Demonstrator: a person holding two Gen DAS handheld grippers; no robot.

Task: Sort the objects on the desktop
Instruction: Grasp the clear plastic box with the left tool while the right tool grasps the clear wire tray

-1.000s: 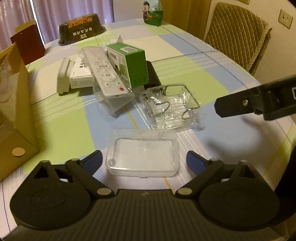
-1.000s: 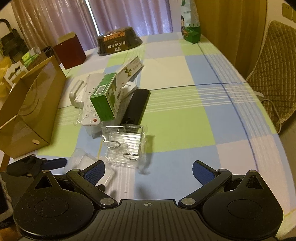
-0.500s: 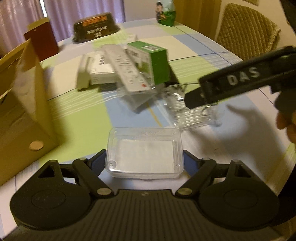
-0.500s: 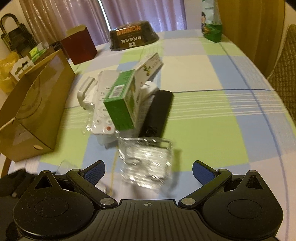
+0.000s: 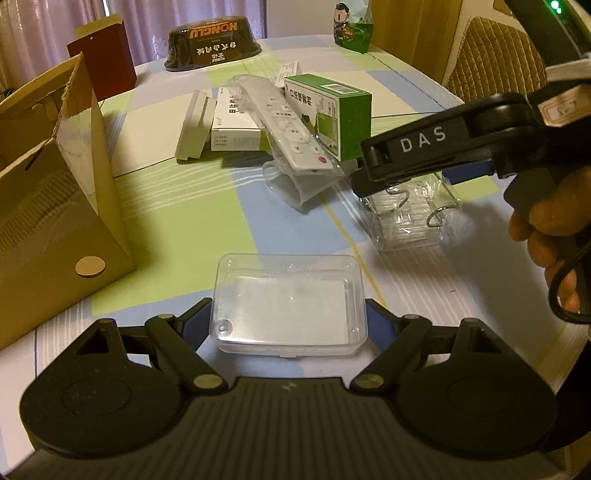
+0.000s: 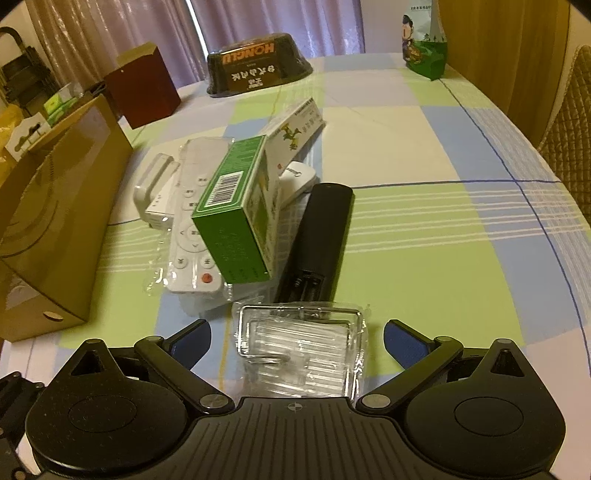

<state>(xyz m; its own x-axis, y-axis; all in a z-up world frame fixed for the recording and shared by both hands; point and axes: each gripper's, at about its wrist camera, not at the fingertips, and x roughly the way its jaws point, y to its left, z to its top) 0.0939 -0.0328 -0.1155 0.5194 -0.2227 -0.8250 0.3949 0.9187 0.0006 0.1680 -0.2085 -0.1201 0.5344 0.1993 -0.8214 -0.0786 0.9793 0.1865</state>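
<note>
A clear plastic box (image 5: pixel 288 302) sits between the blue pads of my left gripper (image 5: pixel 288 319), which is shut on its sides. A clear-wrapped packet of wire hooks (image 6: pixel 299 347) lies on the checked tablecloth between the fingers of my right gripper (image 6: pixel 297 339). That gripper is open, and its pads stand apart from the packet. In the left wrist view the right gripper (image 5: pixel 369 177) reaches over the packet (image 5: pixel 410 218), held by a person's hand (image 5: pixel 546 229). Behind lie a white remote (image 6: pixel 192 229), a green box (image 6: pixel 236 214) and a black remote (image 6: pixel 317 240).
An open cardboard box (image 5: pixel 48 192) stands at the left. Small white boxes (image 5: pixel 232 125) lie behind the remote. A dark red box (image 5: pixel 103 62), a black bowl package (image 5: pixel 210 40) and a snack bag (image 5: pixel 351 26) stand at the far edge. A padded chair (image 5: pixel 491 55) is at the right.
My left gripper's fingers have closed from wide open onto the clear plastic box. My right gripper has moved forward, so the hook packet now lies between its open fingers.
</note>
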